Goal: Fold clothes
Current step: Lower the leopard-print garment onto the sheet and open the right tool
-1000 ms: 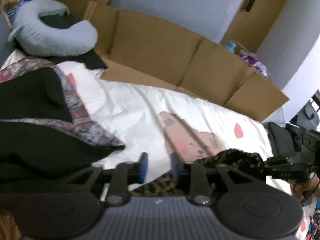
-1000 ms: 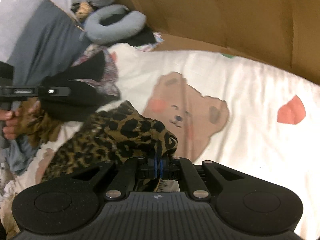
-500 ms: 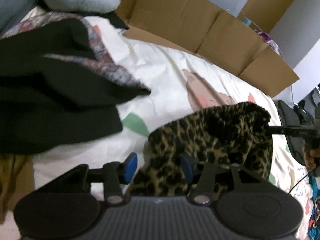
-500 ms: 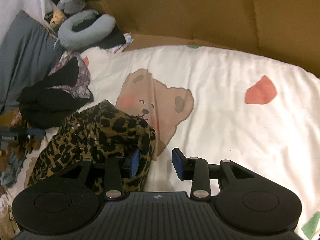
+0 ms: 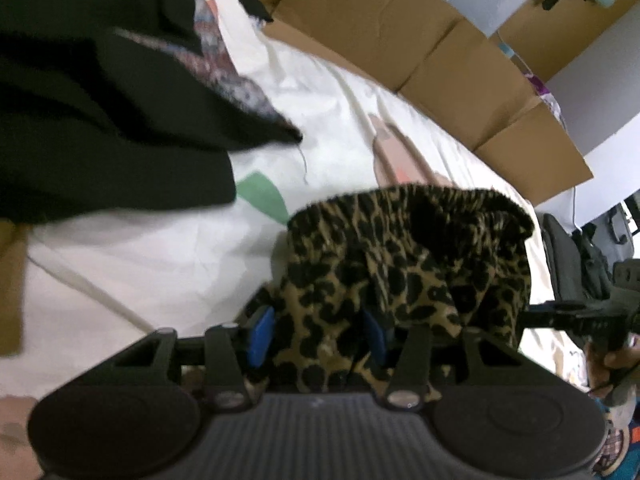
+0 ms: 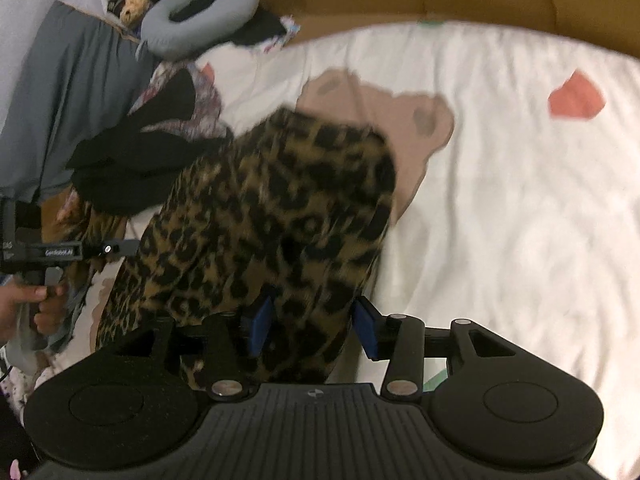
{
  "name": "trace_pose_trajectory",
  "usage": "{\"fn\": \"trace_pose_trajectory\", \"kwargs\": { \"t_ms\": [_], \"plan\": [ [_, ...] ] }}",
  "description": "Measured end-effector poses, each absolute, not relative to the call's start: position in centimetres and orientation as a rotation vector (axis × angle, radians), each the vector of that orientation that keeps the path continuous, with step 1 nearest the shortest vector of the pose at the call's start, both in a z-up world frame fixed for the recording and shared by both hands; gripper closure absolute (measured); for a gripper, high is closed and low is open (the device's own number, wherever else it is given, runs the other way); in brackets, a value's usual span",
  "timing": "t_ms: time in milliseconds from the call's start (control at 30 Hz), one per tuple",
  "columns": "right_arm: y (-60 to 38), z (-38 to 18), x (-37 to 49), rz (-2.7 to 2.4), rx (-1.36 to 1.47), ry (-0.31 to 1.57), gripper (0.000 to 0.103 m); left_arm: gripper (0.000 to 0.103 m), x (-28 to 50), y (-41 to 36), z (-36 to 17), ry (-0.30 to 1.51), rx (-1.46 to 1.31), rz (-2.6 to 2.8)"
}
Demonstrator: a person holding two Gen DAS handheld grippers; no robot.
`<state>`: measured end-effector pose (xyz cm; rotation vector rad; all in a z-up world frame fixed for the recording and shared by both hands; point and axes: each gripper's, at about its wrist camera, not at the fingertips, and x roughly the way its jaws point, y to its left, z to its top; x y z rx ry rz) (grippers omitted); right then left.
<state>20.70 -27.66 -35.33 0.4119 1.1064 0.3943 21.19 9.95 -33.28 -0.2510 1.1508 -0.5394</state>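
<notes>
A leopard-print garment (image 5: 400,264) lies bunched in a mound on the white bear-print sheet (image 5: 160,248). My left gripper (image 5: 316,334) stands open at its near edge, with loose cloth between the blue pads (image 5: 260,334). In the right wrist view the same garment (image 6: 272,208) spreads from the bear print down to my right gripper (image 6: 312,330). That gripper's jaws are opening, and a fold of the cloth sits between its pads (image 6: 366,332) without being pinched. Each view also shows the other gripper at its edge, held by a hand (image 6: 36,304).
A heap of black and patterned clothes (image 5: 100,120) lies left of the leopard garment. Flattened cardboard (image 5: 400,40) lines the far side of the bed. A grey neck pillow (image 6: 200,16) and a grey cushion (image 6: 68,92) sit at the far left. The sheet (image 6: 500,200) stretches to the right.
My right gripper was shut on the leopard cloth and has since opened. The left jaws have spread wider. Both grippers came down and the garment now bunches on the sheet.
</notes>
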Motion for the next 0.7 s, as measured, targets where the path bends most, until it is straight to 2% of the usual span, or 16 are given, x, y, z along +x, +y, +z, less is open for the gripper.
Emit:
{"fn": "trace_pose_trajectory", "kwargs": {
  "t_ms": [167, 233, 267, 333, 400, 467, 700],
  "plan": [
    [-26.0, -36.5, 20.1, 0.438, 0.441, 1.139, 0.052, 0.052, 20.9, 10.1, -34.3, 1.196, -0.289, -0.530],
    [-25.5, -36.9, 19.8, 0.463, 0.454, 1.148, 0.056, 0.052, 20.7, 10.6, -34.4, 1.204, -0.329, -0.537],
    [-25.4, -36.9, 19.7, 0.473, 0.456, 1.144, 0.074, 0.053, 20.6, 10.7, -34.4, 1.209, -0.346, -0.543],
    [-25.4, -36.9, 19.5, 0.479, 0.458, 1.133, 0.099, 0.058, 20.3, 10.8, -34.5, 1.222, -0.373, -0.552],
    [-25.8, -36.9, 19.5, 0.477, 0.473, 1.128, 0.102, 0.082, 20.0, 11.0, -34.6, 1.220, -0.370, -0.537],
    [-26.3, -36.4, 19.2, 0.481, 0.484, 1.112, 0.103, 0.095, 19.8, 11.1, -34.4, 1.210, -0.366, -0.516],
    [-29.0, -35.2, 17.6, 0.420, 0.515, 1.078, 0.103, 0.098, 20.6, 10.7, -31.5, 1.101, -0.321, -0.529]
  ]
}}
